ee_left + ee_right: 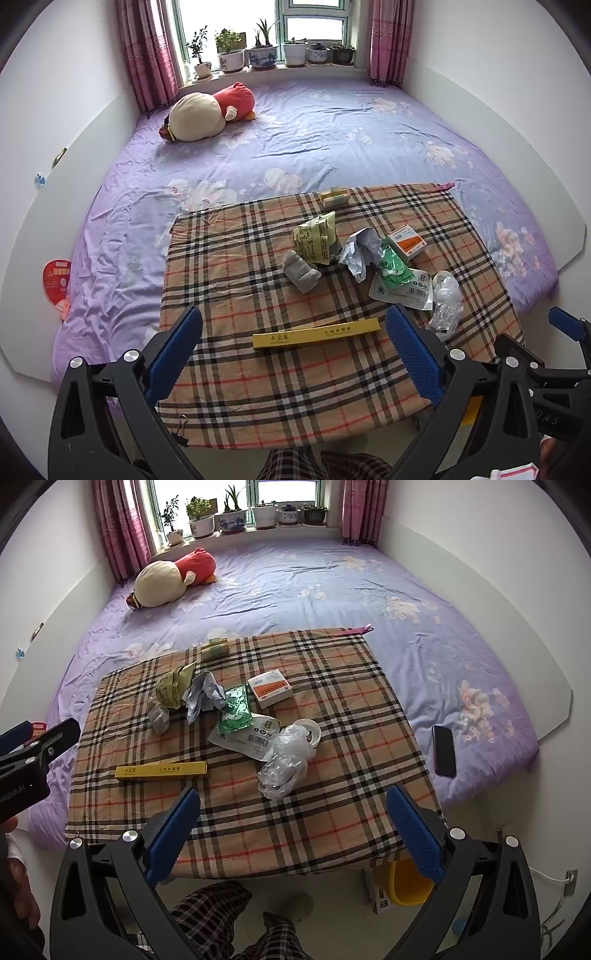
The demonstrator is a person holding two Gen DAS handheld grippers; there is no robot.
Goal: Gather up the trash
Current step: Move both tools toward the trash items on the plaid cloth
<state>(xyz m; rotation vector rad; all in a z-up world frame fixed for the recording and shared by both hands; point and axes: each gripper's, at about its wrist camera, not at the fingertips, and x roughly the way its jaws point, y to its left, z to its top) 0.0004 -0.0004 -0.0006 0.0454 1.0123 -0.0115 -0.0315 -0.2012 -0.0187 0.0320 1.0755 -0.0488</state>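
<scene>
Both grippers are hanging spread wide and gripping nothing, the left gripper [293, 332] low in its frame over the long yellow box [316, 333], the right gripper [293, 810] just below the crumpled clear plastic bag [286, 762]. Trash is lying scattered across the middle of the plaid-covered bench [332, 812], from the green packet [236, 710] to the orange-and-white box [270, 688]. Slippery film is risking squeezing out between the pads, and loose cloth could be bunching up and dragging neighbouring pieces along.
</scene>
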